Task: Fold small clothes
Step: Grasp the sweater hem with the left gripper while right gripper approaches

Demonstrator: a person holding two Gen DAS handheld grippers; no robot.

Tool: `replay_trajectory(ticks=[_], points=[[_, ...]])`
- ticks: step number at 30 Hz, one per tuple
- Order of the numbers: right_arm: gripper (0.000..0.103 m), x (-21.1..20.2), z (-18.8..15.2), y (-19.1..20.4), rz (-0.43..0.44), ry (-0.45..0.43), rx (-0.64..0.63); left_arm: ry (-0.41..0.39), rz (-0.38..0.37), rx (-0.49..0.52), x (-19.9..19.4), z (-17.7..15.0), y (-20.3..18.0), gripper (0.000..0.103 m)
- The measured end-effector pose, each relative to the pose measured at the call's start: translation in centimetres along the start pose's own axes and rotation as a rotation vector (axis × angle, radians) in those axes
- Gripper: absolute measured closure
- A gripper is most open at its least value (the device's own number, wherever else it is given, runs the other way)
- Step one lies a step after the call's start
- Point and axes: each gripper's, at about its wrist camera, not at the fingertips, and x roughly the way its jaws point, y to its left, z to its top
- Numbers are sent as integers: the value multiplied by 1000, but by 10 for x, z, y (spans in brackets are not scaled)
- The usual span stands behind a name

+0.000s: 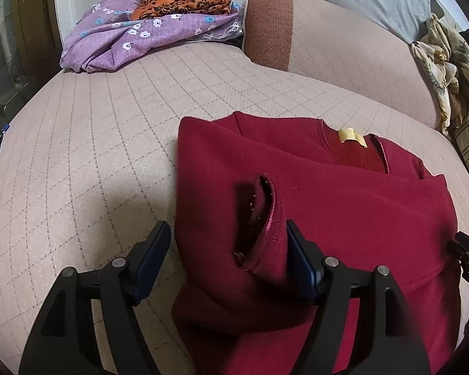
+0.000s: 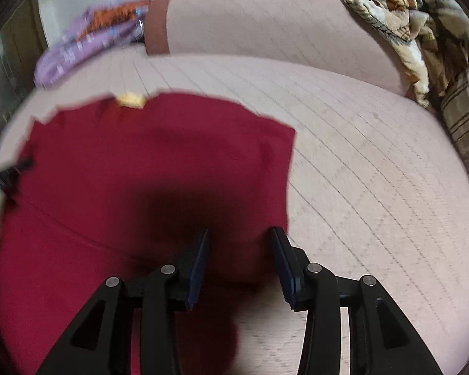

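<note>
Left gripper (image 1: 228, 259) hangs with its jaws spread wide over the left edge of a dark red sweater (image 1: 344, 206), a sleeve cuff (image 1: 262, 218) lying loose between the blue pads (image 1: 300, 265) without being pressed by them. Right gripper (image 2: 239, 265) stands over the sweater's right edge (image 2: 159, 168) with its jaws at a middling gap; red cloth lies under and between the pads, but the blurred picture does not let me tell whether they pinch it. The sweater lies partly folded on a beige quilted sofa seat (image 1: 93, 143), its neckline with a yellow label (image 1: 351, 136) turned toward the backrest (image 1: 353, 59). In the left wrist view the tip of the right gripper shows at the sweater's far right edge. Well apart, at the sofa's far left corner, sits a purple flowered cloth (image 1: 125, 43) with an orange patterned cloth (image 1: 184, 4) on top. A crumpled cream printed cloth (image 2: 390, 22) hangs over the backrest at the right.
</note>
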Motion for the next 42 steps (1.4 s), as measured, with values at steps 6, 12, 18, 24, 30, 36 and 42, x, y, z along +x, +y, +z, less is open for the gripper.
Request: replay_trajectory(ticks=[6,12,18,24,30,36,42], points=[[59,-20,9,-9,66,-43,78,-21,-30,-26,-10,4,4,31],[50,-24,37,-3,108,-93,78,-7,-15,-5,-2,1,2,31],[50,11,56,16,127,-57,50,-3,-21,-9,1,1,2,30],[50,20,71,37,211,-50,41,-4,-59,-28,3,3,6,30],[50,24,77,72,312,-33,3,-13,-66,-7,0,4,1,32],[50,22,82,131,375,-68,-198,-9,-84,1,-1,5,4,32],[76,34,80,169,346,-69,-329,-5,-119,6,1,8,4,54]])
